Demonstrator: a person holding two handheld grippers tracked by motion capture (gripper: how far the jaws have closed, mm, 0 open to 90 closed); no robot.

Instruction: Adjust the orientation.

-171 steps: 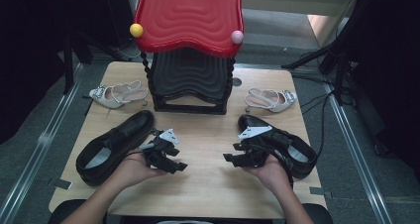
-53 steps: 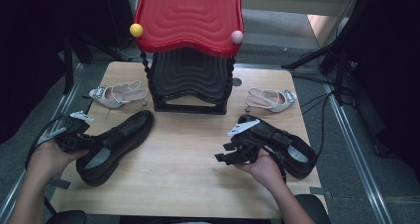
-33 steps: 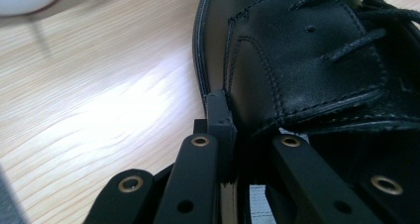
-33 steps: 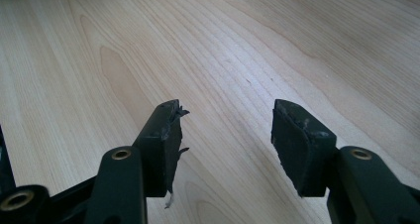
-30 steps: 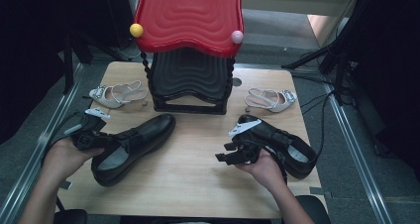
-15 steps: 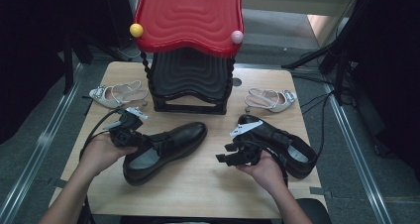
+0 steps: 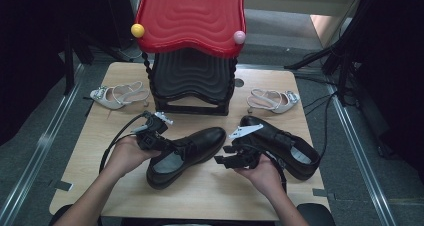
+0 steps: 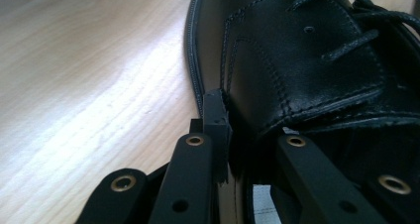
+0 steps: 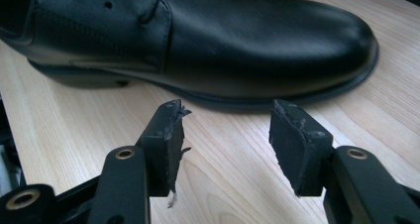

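Note:
Two black leather lace-up shoes lie on the wooden table (image 7: 210, 201). My left gripper (image 7: 156, 136) is shut on the left black shoe (image 7: 192, 146), clamping its side wall near the laces. In the left gripper view one jaw of the left gripper (image 8: 247, 135) sits outside the leather of this shoe (image 8: 297, 60) and the other sits inside. My right gripper (image 7: 231, 158) stands open just right of that shoe's toe, with the right black shoe (image 7: 282, 145) behind the hand. Past the empty right gripper (image 9: 225, 130), the held shoe (image 9: 223, 40) lies with its toe to the right.
A red-topped stand (image 7: 192, 16) over stacked black tiers stands at the back centre, with a yellow ball (image 7: 137, 30) and a pink ball (image 7: 239, 36) at its corners. One silver sandal (image 7: 117, 93) lies back left, another sandal (image 7: 274, 100) back right.
My left gripper went out to the shoe at the table's left edge, took hold of it and has moved it right toward the centre. The right gripper and right shoe have stayed put.

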